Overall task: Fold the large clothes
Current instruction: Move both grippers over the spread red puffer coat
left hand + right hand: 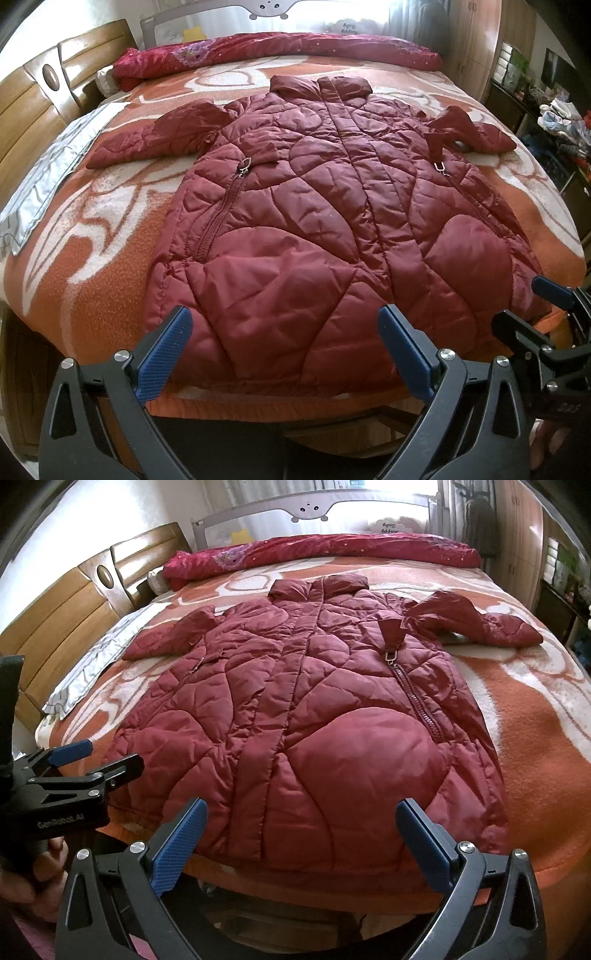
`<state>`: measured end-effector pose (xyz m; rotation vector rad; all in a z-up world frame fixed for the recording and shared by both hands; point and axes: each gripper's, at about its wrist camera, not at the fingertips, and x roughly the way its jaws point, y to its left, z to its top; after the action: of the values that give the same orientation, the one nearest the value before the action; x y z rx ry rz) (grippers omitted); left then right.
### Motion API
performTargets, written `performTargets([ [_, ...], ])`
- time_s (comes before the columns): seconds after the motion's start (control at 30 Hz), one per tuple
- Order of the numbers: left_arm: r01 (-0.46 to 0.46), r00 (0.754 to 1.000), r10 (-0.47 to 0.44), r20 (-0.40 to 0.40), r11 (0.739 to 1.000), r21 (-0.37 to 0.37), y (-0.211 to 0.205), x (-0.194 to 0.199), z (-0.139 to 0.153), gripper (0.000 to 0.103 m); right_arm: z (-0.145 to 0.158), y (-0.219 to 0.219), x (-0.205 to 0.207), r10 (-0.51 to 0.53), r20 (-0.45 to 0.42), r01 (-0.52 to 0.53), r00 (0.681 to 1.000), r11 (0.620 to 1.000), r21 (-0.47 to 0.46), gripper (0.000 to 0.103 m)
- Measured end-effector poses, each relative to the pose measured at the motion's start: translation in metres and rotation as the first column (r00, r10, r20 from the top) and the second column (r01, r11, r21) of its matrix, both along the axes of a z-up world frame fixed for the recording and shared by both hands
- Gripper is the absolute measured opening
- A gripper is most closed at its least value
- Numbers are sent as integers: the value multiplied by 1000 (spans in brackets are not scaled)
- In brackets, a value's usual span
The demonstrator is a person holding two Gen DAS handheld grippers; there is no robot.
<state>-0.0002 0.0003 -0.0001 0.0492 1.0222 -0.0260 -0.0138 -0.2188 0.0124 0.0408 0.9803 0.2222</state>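
A dark red quilted long coat (314, 206) lies flat, front up, on the bed, collar far, hem near me, both sleeves spread out. It also shows in the right wrist view (295, 709). My left gripper (284, 332) is open and empty, hovering over the hem's near edge. My right gripper (301, 823) is open and empty, also over the hem, to the right of the left one. The right gripper shows at the right edge of the left wrist view (546, 302); the left gripper shows at the left edge of the right wrist view (92, 757).
The bed is covered by an orange and white blanket (92, 236). A rolled red quilt (266, 48) lies along the far side. A wooden headboard (33, 110) stands at left with a grey pillow (55, 166). A cluttered cabinet (561, 122) is at right.
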Motion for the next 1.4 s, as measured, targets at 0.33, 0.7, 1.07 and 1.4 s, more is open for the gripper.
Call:
performTargets([
  [0.33, 2, 1000, -2, -9, 1000, 3, 1, 1, -5, 101, 0, -1, 2, -1, -2, 1, 1000, 1000, 10, 102],
  [0.7, -7, 1000, 8, -28, 1000, 9, 4, 17, -12, 101, -8, -19, 19, -26, 53, 25, 998, 999, 25, 102],
  [1.07, 2, 998, 1, 64, 999, -41, 6, 52, -10, 101, 0, -67, 55, -123, 123, 111, 985, 988, 103, 102],
  [1.4, 13, 999, -10, 50, 997, -70, 1, 95, -9, 101, 11, -130, 99, -227, 61, 216, 972, 964, 155, 102],
])
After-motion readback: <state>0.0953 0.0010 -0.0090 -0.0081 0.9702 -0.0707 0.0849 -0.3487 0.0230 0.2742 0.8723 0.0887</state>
